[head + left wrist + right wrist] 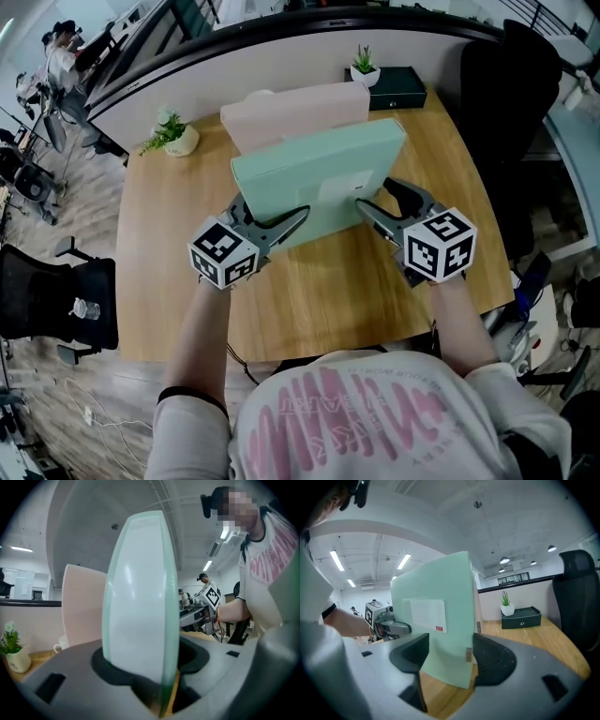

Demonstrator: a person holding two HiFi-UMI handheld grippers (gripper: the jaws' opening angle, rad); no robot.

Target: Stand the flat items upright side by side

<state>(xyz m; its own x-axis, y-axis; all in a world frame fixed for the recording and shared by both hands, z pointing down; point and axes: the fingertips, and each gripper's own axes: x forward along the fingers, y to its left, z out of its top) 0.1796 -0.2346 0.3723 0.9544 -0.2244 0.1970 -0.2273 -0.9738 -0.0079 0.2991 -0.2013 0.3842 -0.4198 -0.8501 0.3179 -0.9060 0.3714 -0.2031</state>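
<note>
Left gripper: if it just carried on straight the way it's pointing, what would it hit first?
The green file, most likely: its end already sits clamped between the left gripper's jaws, so there is nothing to cross before it.

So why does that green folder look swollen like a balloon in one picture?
Left gripper view: the wide-angle lens sits very close to the green folder, so its end bulges and looks soft. Right gripper view: the folder is sharper, but the picture's corners go dark and the ceiling curves. Head view: even light, with no glare on the desk.
</note>
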